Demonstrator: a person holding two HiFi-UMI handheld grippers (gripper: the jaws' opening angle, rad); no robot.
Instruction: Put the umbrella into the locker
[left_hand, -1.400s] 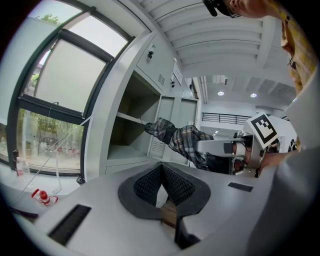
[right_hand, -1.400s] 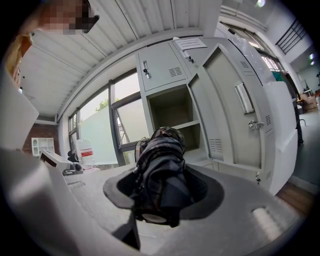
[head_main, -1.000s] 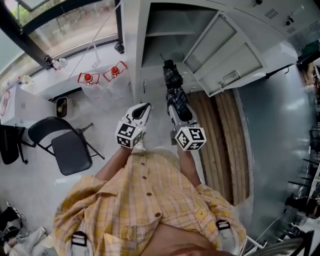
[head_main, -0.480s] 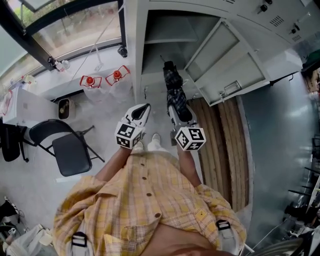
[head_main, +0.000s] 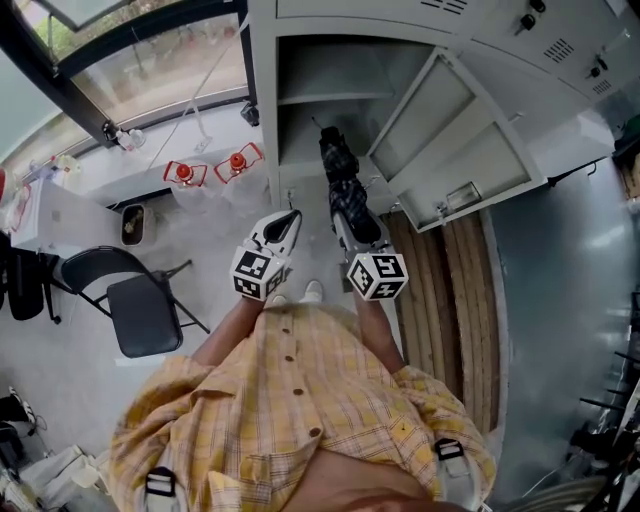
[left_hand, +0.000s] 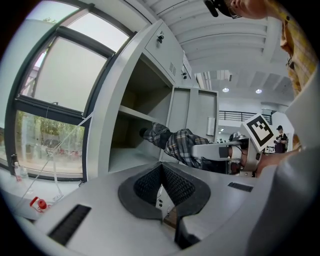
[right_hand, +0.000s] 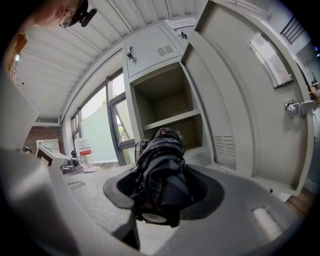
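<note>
A folded dark plaid umbrella (head_main: 342, 185) lies lengthwise in my right gripper (head_main: 350, 218), whose jaws are shut on its thick end (right_hand: 159, 186). Its tip points at the open grey locker (head_main: 300, 112), level with the compartment under the shelf (right_hand: 172, 120). The tip is at the mouth of that compartment. My left gripper (head_main: 286, 222) hovers just left of the umbrella. Its pads (left_hand: 150, 184) meet with nothing between them. From the left gripper view the umbrella (left_hand: 176, 145) reaches past the locker's front edge.
The locker door (head_main: 462, 130) swings open to the right, close beside the umbrella. A black folding chair (head_main: 140, 308) stands at the left. Two red-capped bottles (head_main: 185, 172) sit by the window wall. Wooden planks (head_main: 452, 300) run along the floor at the right.
Both grippers have moved forward toward the locker together. The umbrella's tip is now closer to the lower compartment's opening.
</note>
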